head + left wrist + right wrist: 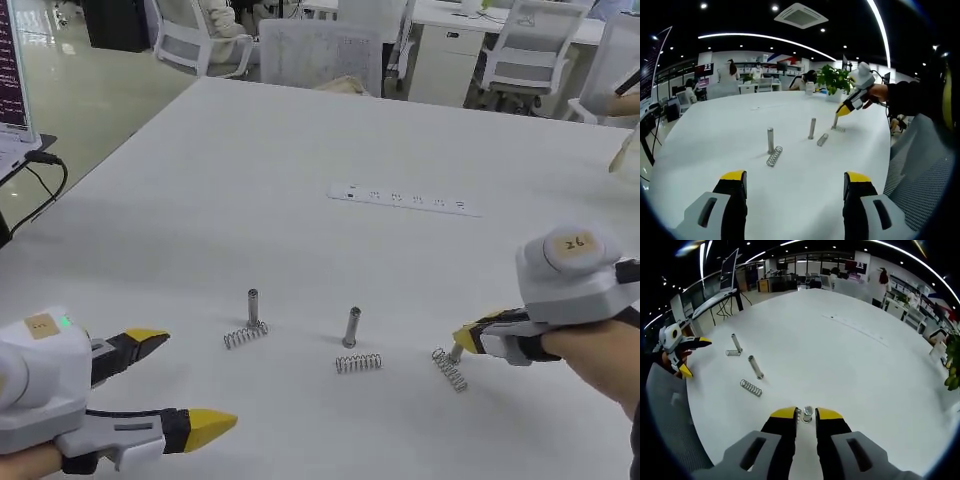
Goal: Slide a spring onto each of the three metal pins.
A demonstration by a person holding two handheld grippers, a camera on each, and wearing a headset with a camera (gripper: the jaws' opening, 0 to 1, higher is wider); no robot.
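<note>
One flat, matt white table (300, 170) carries all the parts. Two grey-bodied grippers with black jaws tipped in yellow are held over its near edge. The left gripper (180, 381) is held with its jaws spread wide apart. The jaws of the right gripper (462, 338) are closed about the top of the right pin (807, 413). A long, slim white power strip (403, 199) is laid flat well beyond the pins. Three smooth, cylindrical metal pins are stood upright in a row: the left pin (253, 306), the middle pin (352, 326) and the right pin. A coiled wire spring is laid on its side just beside each base: the left spring (245, 335), the middle spring (358, 363) and the right spring (450, 369).
</note>
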